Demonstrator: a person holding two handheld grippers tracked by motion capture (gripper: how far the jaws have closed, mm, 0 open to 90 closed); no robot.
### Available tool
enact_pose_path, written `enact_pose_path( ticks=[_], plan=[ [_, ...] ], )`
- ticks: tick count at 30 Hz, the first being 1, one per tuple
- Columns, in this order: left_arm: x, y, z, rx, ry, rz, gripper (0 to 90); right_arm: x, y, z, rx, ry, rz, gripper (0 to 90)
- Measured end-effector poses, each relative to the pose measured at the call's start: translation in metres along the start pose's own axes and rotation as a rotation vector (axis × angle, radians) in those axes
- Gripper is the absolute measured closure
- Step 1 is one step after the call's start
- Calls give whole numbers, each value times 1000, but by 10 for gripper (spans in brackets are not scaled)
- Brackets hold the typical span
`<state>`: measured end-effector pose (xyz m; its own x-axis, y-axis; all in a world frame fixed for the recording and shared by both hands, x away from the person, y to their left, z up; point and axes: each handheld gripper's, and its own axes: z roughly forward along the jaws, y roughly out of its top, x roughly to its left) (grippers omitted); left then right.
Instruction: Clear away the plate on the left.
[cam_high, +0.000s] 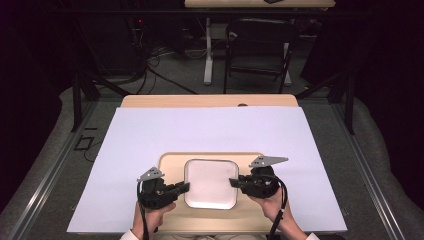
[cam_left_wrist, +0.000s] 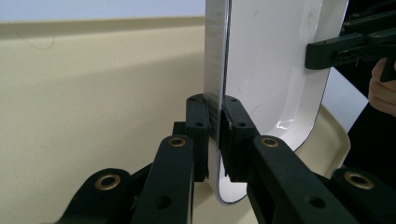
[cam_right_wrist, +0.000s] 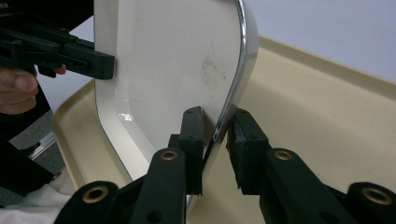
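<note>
White sheeting covers the counter (cam_high: 210, 130) under a beige tray (cam_high: 172, 162). Both my grippers, left (cam_high: 186, 187) and right (cam_high: 233, 182), have jaws clamped on opposite rims of the white plate (cam_high: 210, 182); it looks stiff, glossy, breakable, so I judge 2 rim grips safest

This looks like a lab or recording studio rather than a home. The table (cam_high: 210, 101), covered by a white sheet (cam_high: 210, 132), stands on grey carpet between metal floor rails (cam_high: 45, 180). Behind the table, black stand legs (cam_high: 82, 87) and loose cables (cam_high: 150, 62) lie in what seems a dark-curtained space, beside a black chair (cam_high: 257, 50) and a second desk (cam_high: 260, 3).
</note>
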<state>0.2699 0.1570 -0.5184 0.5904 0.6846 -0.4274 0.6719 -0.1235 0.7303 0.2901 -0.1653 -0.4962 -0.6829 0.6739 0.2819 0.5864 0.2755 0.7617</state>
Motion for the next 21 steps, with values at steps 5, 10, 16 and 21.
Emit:
enact_pose_path(
  ticks=[5, 10, 16, 21],
  plan=[
    [3, -4, -1, 22, 6, -18, 826, -1, -2, 7, 36, 8, 5, 763],
    [5, -6, 2, 41, 9, -32, 824, -2, -3, 13, 63, 9, 7, 762],
    [10, -9, 6, 81, 21, -55, 824, -6, -5, 23, 109, 10, 15, 761],
    [13, -10, 8, 100, 27, -60, 824, -7, -5, 28, 123, 14, 16, 759]
  ],
)
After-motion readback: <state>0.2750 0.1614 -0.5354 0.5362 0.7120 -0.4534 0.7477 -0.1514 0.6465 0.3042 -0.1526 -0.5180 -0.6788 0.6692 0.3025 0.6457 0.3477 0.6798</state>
